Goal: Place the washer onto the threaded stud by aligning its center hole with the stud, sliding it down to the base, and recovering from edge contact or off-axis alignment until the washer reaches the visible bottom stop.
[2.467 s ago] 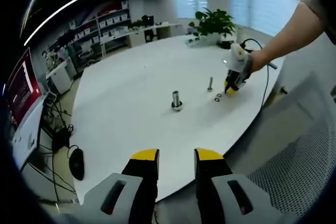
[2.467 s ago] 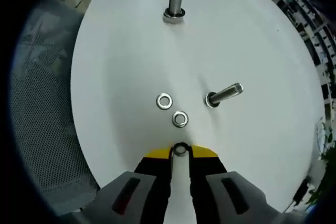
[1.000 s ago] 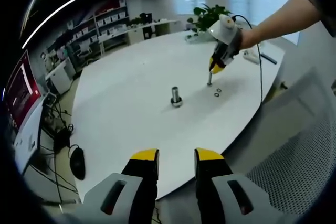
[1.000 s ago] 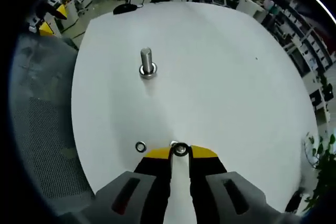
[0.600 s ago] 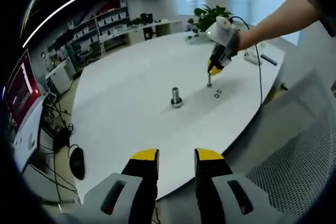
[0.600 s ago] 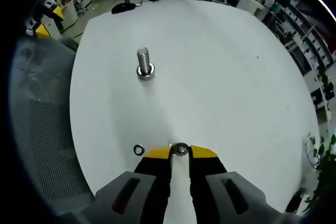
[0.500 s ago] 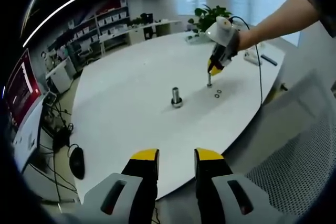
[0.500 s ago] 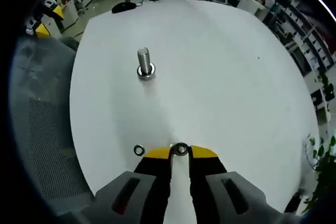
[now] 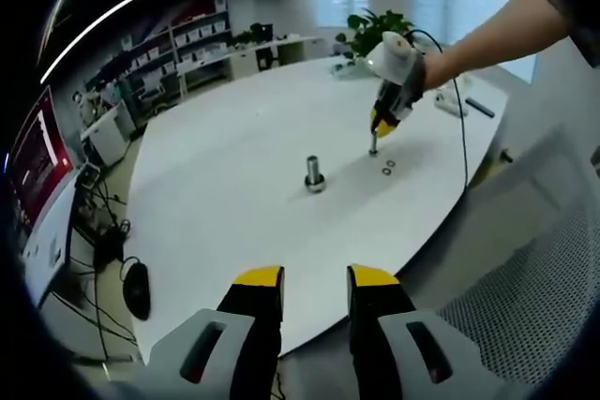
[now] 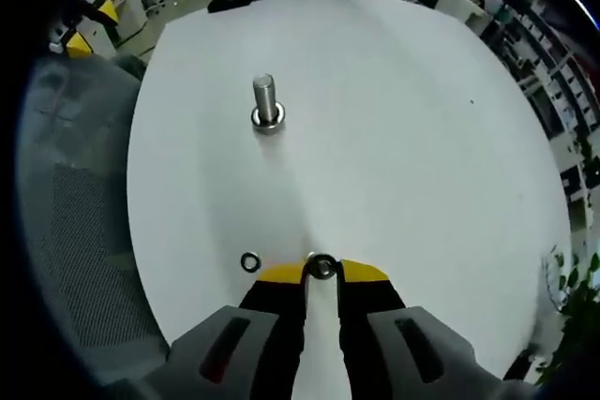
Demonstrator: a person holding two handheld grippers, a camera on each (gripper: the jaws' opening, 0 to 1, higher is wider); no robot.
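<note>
A small steel washer (image 10: 322, 267) is pinched between the yellow tips of my right gripper (image 10: 322, 274), which is shut on it just above the white table (image 10: 422, 138). In the left gripper view, the right gripper (image 9: 379, 126) hangs tip-down directly over a thin upright stud (image 9: 374, 149), held by a person's hand. A thicker stud (image 10: 265, 100) with a washer at its base stands farther off, also seen as the thick stud (image 9: 314, 173). My left gripper (image 9: 315, 280) is open and holds nothing, off the table's near edge.
A loose washer (image 10: 249, 261) lies beside the right gripper's tips; loose washers (image 9: 388, 168) lie right of the thin stud. A grey mesh chair (image 9: 525, 297) stands at the table edge. A potted plant (image 9: 380, 37) sits at the far end, with shelves and desks beyond.
The right gripper lifted the washer from beside the other washers and carried it over the thin stud. Over the last half second it has shifted slightly. The left gripper has stayed still.
</note>
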